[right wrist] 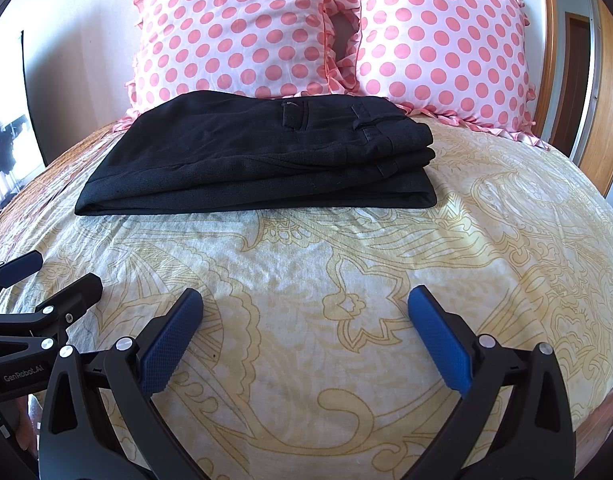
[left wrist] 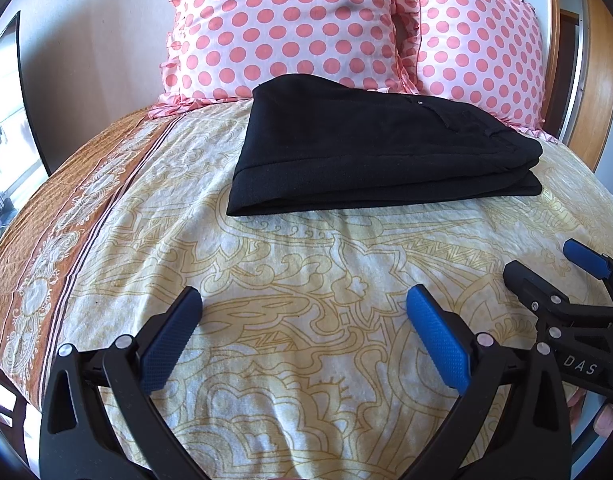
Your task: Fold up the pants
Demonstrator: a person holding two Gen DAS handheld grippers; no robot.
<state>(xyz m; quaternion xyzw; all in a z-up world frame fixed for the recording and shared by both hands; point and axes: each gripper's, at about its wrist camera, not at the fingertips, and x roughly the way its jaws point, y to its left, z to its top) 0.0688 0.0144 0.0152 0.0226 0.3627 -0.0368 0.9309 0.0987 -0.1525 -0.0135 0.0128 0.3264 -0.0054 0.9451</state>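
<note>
Both my left gripper (left wrist: pixel 304 308) and right gripper (right wrist: pixel 305 308) hang spread and empty over the bedspread (right wrist: pixel 306 264), black pants (right wrist: pixel 258 160) stacked folded by the polka-dot pillows (right wrist: pixel 234 28), probably soft and floppy, so I'd grab the thick folded edge.

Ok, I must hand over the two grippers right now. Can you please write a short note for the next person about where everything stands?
Left gripper: open, holds nothing, hovers over the bedsheet in front of the pants.
Right gripper: open, holds nothing, beside the left one, also short of the pants.
Pants: black, lying folded into a flat stack of layers on the bed, just in front of the two polka-dot pillows.
Done: the folding looks finished; the edges line up fairly well.
Left: probably nothing, at most check the stack and tidy it if needed.
</note>
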